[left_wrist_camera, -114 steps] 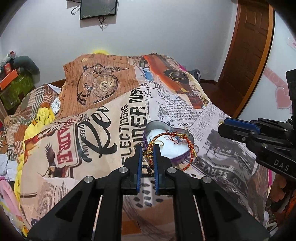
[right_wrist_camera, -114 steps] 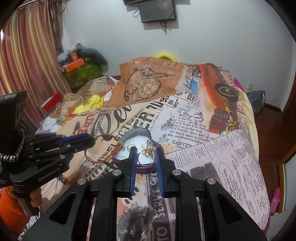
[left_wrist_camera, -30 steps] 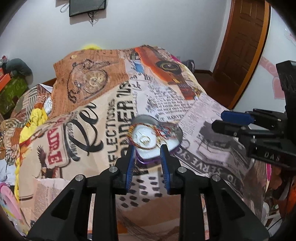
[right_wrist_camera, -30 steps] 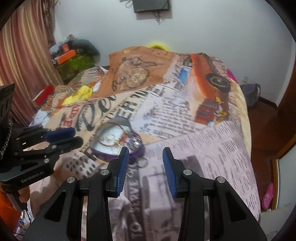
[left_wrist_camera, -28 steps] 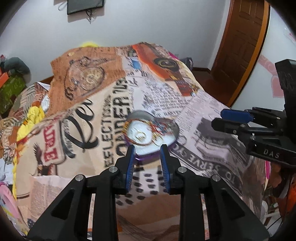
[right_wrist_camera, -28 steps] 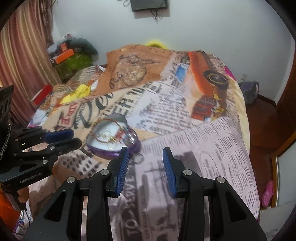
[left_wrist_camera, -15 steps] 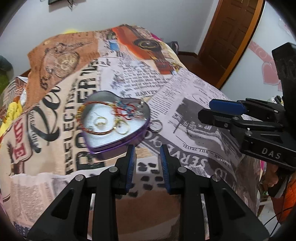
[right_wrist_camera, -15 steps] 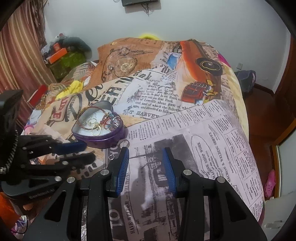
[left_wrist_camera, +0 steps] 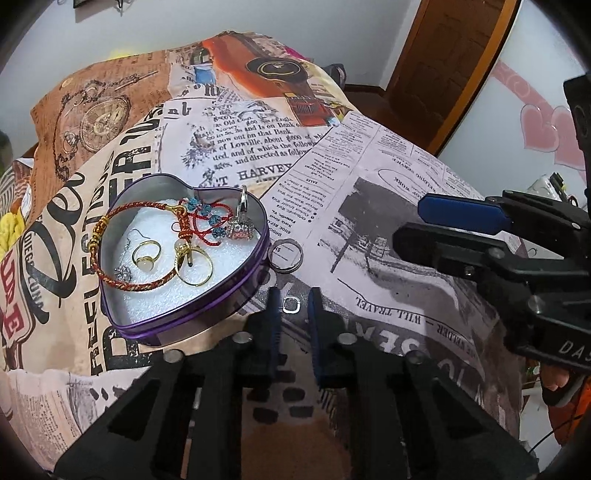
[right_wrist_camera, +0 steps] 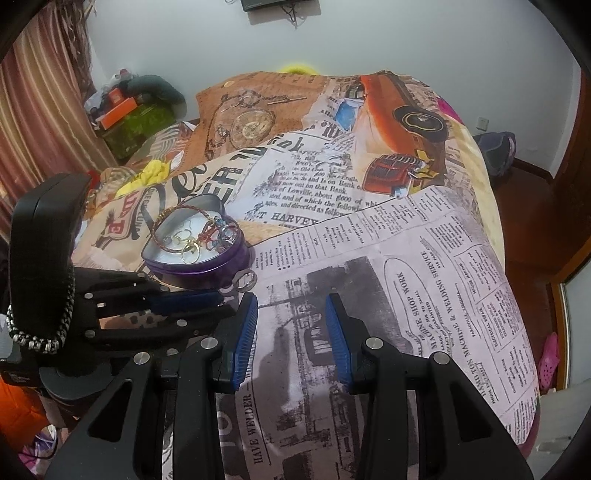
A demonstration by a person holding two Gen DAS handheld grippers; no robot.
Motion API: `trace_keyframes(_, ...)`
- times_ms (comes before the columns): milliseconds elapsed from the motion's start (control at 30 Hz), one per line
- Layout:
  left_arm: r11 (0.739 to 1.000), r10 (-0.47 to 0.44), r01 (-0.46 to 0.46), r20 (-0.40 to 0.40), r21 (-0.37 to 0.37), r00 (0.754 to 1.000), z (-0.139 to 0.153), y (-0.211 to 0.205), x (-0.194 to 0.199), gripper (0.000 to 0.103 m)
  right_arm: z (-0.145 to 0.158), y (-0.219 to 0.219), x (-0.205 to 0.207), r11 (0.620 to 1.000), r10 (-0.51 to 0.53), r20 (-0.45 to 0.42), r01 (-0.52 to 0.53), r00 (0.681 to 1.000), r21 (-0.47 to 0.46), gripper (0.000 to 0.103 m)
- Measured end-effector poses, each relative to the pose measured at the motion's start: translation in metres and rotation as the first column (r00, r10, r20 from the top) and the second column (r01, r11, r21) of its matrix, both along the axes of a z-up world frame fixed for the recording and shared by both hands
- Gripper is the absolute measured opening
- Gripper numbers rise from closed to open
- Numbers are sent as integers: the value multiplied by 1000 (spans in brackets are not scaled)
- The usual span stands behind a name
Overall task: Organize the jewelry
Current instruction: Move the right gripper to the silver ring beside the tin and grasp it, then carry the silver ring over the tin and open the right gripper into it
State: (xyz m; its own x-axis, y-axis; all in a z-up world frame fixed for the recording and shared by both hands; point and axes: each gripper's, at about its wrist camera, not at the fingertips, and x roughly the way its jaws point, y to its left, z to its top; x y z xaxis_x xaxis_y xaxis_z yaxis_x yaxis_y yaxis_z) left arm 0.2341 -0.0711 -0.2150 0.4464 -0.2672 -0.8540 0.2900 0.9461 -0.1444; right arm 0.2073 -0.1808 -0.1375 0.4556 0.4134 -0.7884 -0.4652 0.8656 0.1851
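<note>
A purple heart-shaped tin [left_wrist_camera: 177, 314] [right_wrist_camera: 207, 267] sits on the newspaper-print blanket. It holds a red-and-gold braided bracelet [left_wrist_camera: 110, 258], two gold rings [left_wrist_camera: 194, 267], a red cord with blue beads [left_wrist_camera: 207, 221] and a silver stone ring [left_wrist_camera: 240, 226]. A silver band ring [left_wrist_camera: 285, 254] [right_wrist_camera: 244, 279] lies on the blanket just right of the tin. A small square silver ring [left_wrist_camera: 291, 304] lies nearer, between the closing jaws of my left gripper [left_wrist_camera: 294, 306] [right_wrist_camera: 225, 302], whose pads stand apart from it. My right gripper [right_wrist_camera: 291, 306] [left_wrist_camera: 410, 221] hovers open and empty to the right.
The blanket [right_wrist_camera: 406, 258] covers a bed that drops off at the right towards a wooden floor and door [left_wrist_camera: 443, 55]. Yellow cloth [right_wrist_camera: 151, 171] and boxes [right_wrist_camera: 125, 110] lie at the far left by a curtain. A screen [right_wrist_camera: 280, 5] hangs on the back wall.
Both grippers let go of the bracelet and the gold ring, which now lie in the tin. My left gripper sank to the right of the tin onto the small ring, jaws narrowing.
</note>
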Motion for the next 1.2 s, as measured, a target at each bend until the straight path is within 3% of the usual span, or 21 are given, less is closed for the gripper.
trace_keyframes(267,1000,30,-30,39,-1,999,9,11,-10,7,-7,13,2,1000,28,-16,-28,999,-5,34)
trace_keyframes(567,992,123,-118,135,-51,983,45,54,-23,7,-16,42,8,996,83,-17,-84,996,-34,34)
trace_keyframes(800,988,145,-135,151,-77,978,49,62,-18,7,-31,62,14,988,117,1,-116,993,-107,34)
trace_keyframes(900,988,145,-135,144,-81,979,46,62,-17,7,-35,62,12,984,120,22,-116,993,-132,27)
trace_keyframes(933,988,145,-134,143,-80,979,45,62,-17,7,-34,61,11,984,124,24,-119,992,-131,20)
trace_keyframes(1200,987,156,-146,155,-74,976,50,63,-21,7,-23,59,8,987,119,32,-115,992,-109,19)
